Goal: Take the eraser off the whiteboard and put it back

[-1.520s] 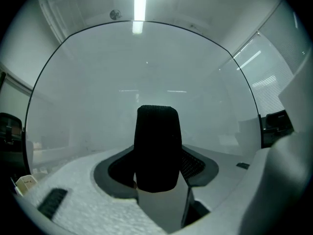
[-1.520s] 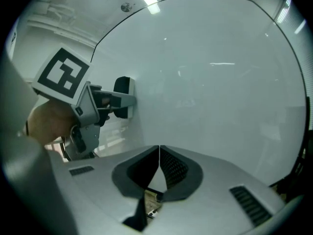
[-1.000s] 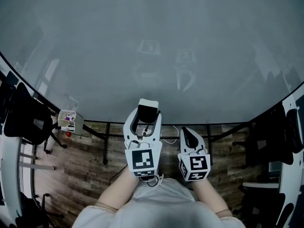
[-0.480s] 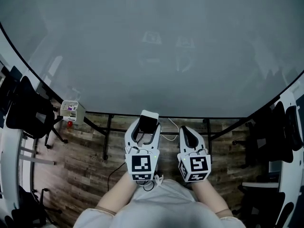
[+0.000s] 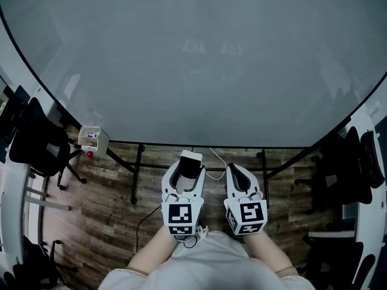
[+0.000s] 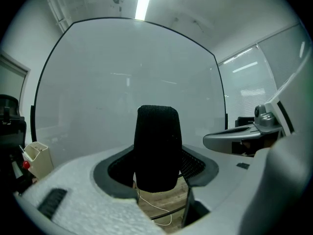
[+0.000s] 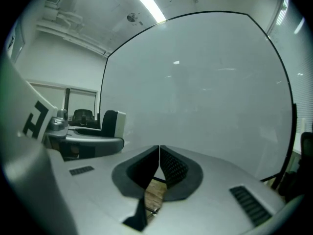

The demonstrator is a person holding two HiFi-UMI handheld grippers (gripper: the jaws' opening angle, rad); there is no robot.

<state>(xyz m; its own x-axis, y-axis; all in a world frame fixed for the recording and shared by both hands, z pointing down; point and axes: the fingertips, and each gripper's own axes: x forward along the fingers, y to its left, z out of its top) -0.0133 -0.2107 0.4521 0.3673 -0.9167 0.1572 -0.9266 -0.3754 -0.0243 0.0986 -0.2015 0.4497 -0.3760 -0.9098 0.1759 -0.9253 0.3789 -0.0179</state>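
Note:
The eraser (image 5: pixel 191 161), black felt with a white back, stands upright between the jaws of my left gripper (image 5: pixel 189 168), which is shut on it. In the left gripper view its felt face (image 6: pixel 157 153) fills the middle, a short way off the big whiteboard (image 6: pixel 127 77). The eraser hangs below the whiteboard's (image 5: pixel 193 59) lower edge, over the floor. My right gripper (image 5: pixel 234 170) is beside it on the right, jaws shut with nothing in them, and its pads (image 7: pixel 168 166) meet in the right gripper view. From there the eraser (image 7: pixel 111 123) shows at the left.
The whiteboard's black stand legs (image 5: pixel 138 168) and a white cable (image 5: pixel 216 162) run over the wooden floor (image 5: pixel 109 210). A small white box (image 5: pixel 92 139) sits at the board's lower left. Black chairs stand at the left (image 5: pixel 33 144) and the right (image 5: pixel 347 168).
Both grippers have drawn back from the whiteboard and down in the head view. The eraser, still in the left gripper, has moved from the board's lower edge to over the floor.

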